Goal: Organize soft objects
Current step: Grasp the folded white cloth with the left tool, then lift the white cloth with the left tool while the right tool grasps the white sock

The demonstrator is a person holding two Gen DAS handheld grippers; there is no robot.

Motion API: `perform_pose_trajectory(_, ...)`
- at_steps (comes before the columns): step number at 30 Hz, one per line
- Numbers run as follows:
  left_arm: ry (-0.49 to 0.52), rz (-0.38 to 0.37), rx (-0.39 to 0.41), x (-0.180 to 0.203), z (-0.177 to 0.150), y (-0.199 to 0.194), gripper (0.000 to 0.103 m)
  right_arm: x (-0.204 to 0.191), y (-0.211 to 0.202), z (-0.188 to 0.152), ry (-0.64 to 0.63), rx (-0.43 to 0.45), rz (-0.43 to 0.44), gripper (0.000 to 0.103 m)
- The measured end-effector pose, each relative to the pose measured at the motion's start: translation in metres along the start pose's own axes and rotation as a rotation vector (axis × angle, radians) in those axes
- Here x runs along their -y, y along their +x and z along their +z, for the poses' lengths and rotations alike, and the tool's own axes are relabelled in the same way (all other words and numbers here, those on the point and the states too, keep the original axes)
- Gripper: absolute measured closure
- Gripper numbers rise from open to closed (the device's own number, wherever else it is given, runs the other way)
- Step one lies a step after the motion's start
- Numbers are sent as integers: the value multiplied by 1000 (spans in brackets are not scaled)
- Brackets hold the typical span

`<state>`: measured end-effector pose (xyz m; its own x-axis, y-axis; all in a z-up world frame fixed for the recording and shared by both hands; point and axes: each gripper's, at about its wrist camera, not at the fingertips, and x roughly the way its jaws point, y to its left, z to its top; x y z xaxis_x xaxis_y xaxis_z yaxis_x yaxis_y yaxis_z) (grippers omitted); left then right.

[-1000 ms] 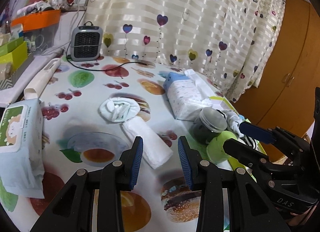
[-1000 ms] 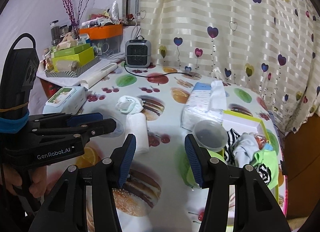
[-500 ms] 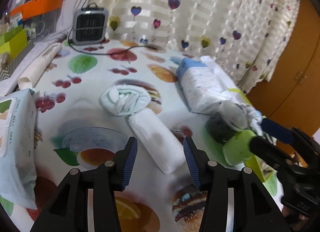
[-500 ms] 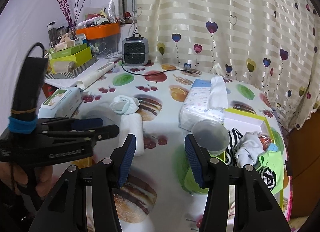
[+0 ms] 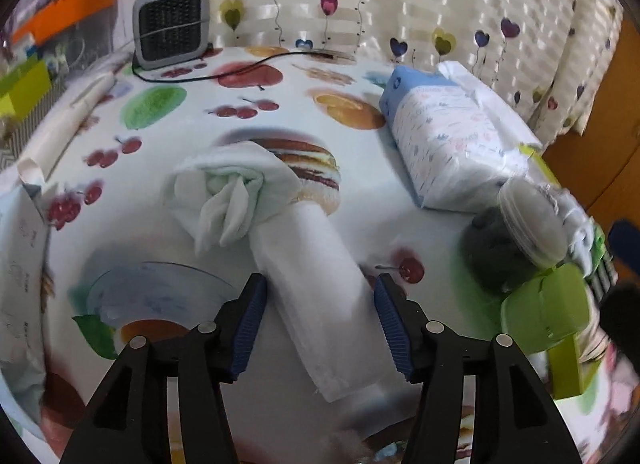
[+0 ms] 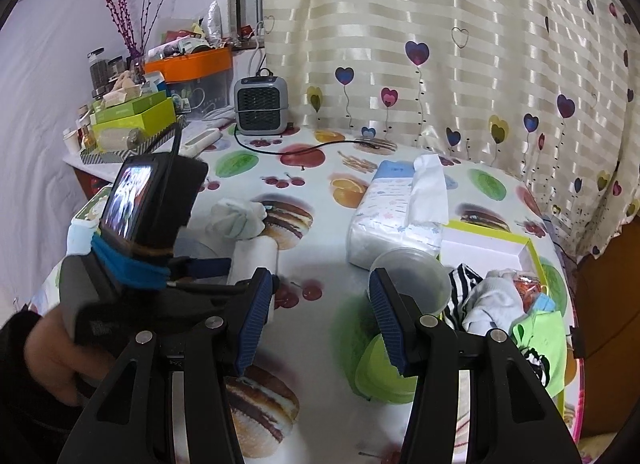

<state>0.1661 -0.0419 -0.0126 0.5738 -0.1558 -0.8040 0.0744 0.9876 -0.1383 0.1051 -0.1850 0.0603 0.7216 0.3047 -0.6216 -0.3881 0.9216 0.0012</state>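
Straddling the towel roll [image 5: 316, 296] with my left claw [image 5: 320, 324], I am spreading its jaws, not gripping; my right claw [image 6: 320, 320] is hanging released beside it.

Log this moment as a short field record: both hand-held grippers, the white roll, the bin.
left hand-held gripper: open, jaws have just been opening, straddling the rolled white towel, pads not pressing it
right hand-held gripper: open, nothing between its jaws
bunched pale cloth: touching the towel's far end
yellow-green box: holds striped and green garments
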Motion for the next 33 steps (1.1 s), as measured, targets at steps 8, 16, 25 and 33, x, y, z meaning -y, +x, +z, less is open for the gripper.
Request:
perform_pose_trajectory(8, -13, -35, 45, -13, -11, -23, 82, -2, 3, 4, -6, 2, -9, 51)
perform_pose_trajectory(16, -36, -59, 108, -32, -22, -54, 82, -15, 11, 11, -51, -6, -19, 51)
perform_pose_trajectory(25, -69, -60, 162, -49, -27, -80, 82, -36, 21, 21, -115, -13, -14, 51)
perform_pose_trajectory(33, -82, -55, 203, -61, -30, -97, 82, -54, 30, 25, -158, -20, 9, 51)
